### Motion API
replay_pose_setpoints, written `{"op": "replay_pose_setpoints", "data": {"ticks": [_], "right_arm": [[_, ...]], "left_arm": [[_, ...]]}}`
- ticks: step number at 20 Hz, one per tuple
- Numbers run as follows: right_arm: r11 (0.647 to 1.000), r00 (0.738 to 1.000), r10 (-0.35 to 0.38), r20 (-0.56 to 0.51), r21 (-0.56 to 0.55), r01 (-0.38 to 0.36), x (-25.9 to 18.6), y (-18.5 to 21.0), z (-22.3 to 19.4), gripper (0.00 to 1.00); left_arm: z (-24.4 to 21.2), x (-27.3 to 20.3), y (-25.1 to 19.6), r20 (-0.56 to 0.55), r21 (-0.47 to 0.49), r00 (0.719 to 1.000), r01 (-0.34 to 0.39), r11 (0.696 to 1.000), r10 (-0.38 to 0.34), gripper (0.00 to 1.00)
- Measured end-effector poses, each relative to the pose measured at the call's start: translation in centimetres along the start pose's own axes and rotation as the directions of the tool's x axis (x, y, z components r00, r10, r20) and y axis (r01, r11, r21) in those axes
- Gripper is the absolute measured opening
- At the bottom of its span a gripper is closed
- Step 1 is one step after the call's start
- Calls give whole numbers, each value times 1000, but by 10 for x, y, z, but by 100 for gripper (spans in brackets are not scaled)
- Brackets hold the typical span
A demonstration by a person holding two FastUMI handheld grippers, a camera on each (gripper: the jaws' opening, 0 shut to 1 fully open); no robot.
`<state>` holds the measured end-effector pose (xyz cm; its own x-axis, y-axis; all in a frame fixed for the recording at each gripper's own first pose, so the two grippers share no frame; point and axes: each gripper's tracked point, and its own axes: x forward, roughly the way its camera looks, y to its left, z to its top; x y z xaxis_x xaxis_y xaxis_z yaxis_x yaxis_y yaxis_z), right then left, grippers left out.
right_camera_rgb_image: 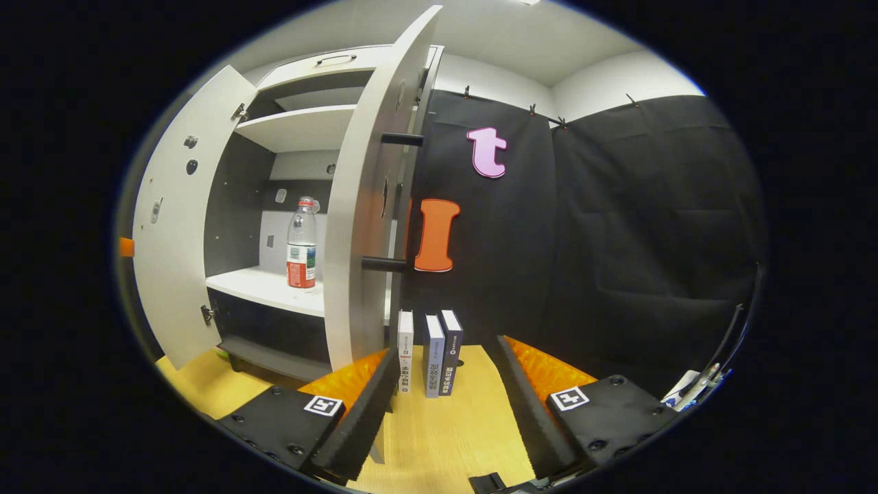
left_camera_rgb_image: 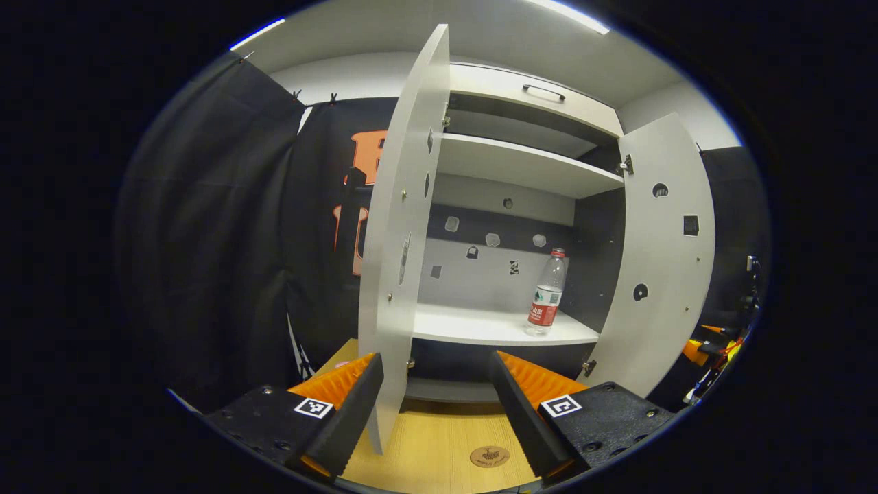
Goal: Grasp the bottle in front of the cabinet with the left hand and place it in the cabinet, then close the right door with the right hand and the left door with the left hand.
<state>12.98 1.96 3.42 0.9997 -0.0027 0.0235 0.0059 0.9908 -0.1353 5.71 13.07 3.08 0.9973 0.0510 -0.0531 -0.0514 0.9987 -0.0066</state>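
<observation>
With the bottle (left_camera_rgb_image: 547, 293) stood on the cabinet (left_camera_rgb_image: 521, 165) shelf at two o'clock and both grippers (left_camera_rgb_image: 433, 405) (right_camera_rgb_image: 439, 405) spread empty, the right door (right_camera_rgb_image: 360, 206) could be clipped edge-on and swung wider instead of shut.

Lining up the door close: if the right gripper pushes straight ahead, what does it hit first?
Probably the books standing just ahead of the right gripper; the right door edge sits slightly left of its line. Depth unclear.
</observation>
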Motion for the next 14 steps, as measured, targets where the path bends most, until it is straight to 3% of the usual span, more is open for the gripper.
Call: {"op": "replay_pose_setpoints", "data": {"ticks": [4,5,6,9,14], "right_arm": [[999,1000,-31,-6,-43,30,-5,8,1,94],[999,999,-34,-3,-39,34,-6,12,3,85],[999,999,-32,-8,-28,32,-6,16,2,92],[1000,1000,7,-10,9,-7,-6,39,3,92],[996,996,91,-2,21,-90,1,86,6,92]], "left_arm": [[14,8,0,36,-6,998,47,999,-47,95],[16,8,0,40,-11,998,54,998,-54,95],[16,8,1,41,-22,997,64,998,-63,93],[20,3,2,54,-23,995,86,996,-85,93],[18,-8,34,62,-33,998,20,999,-17,94]]}}
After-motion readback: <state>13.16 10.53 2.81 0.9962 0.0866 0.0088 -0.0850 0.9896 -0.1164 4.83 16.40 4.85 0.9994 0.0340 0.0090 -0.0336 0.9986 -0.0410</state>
